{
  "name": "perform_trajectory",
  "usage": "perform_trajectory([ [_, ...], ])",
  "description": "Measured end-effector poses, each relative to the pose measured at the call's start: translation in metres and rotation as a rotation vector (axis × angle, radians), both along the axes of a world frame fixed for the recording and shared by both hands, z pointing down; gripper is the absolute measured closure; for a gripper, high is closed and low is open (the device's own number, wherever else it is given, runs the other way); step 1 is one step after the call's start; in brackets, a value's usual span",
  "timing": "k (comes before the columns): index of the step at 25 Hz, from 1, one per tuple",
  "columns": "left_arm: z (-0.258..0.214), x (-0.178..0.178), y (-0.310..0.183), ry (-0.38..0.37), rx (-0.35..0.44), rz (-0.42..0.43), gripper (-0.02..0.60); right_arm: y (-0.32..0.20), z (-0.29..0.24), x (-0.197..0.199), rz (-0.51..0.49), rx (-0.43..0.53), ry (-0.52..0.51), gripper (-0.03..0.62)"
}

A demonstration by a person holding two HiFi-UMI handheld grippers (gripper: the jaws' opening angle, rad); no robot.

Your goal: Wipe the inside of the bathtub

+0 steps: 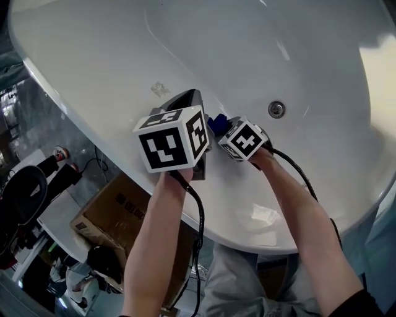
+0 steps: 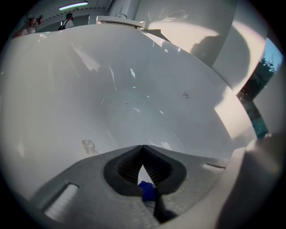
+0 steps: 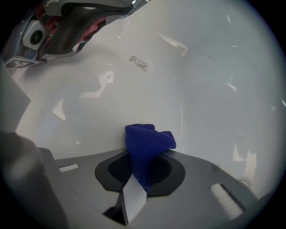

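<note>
1. A brown cardboard box point(image 1: 114, 207) stands on the floor under the rim of the bathtub point(image 1: 74, 105).
2. A white surface point(image 1: 59, 223) lies just beside the box.
3. The floor point(image 1: 80, 139) looks grey and glossy.
4. A strip light point(image 2: 73, 6) glows overhead.
5. White panels point(image 2: 187, 22) rise beyond the tub's far end, partly sunlit.

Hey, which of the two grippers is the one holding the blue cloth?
The right gripper: the blue cloth is pinched between its jaws and bunches out past them. On the left gripper the jaws meet at the tips.
</note>
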State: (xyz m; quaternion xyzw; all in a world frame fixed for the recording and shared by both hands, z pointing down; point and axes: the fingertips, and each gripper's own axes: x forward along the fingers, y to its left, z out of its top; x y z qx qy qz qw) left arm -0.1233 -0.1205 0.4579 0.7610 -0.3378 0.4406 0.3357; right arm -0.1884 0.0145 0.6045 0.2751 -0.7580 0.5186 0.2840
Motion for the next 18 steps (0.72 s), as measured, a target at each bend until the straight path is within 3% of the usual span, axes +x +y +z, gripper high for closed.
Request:
perform_trajectory([
  [18, -0.073, -0.011, 0.023, -0.028, 0.018, -0.046, 0.578, 0.03, -0.135, -0.029, -0.203, 0.122, -0.097, 0.526],
])
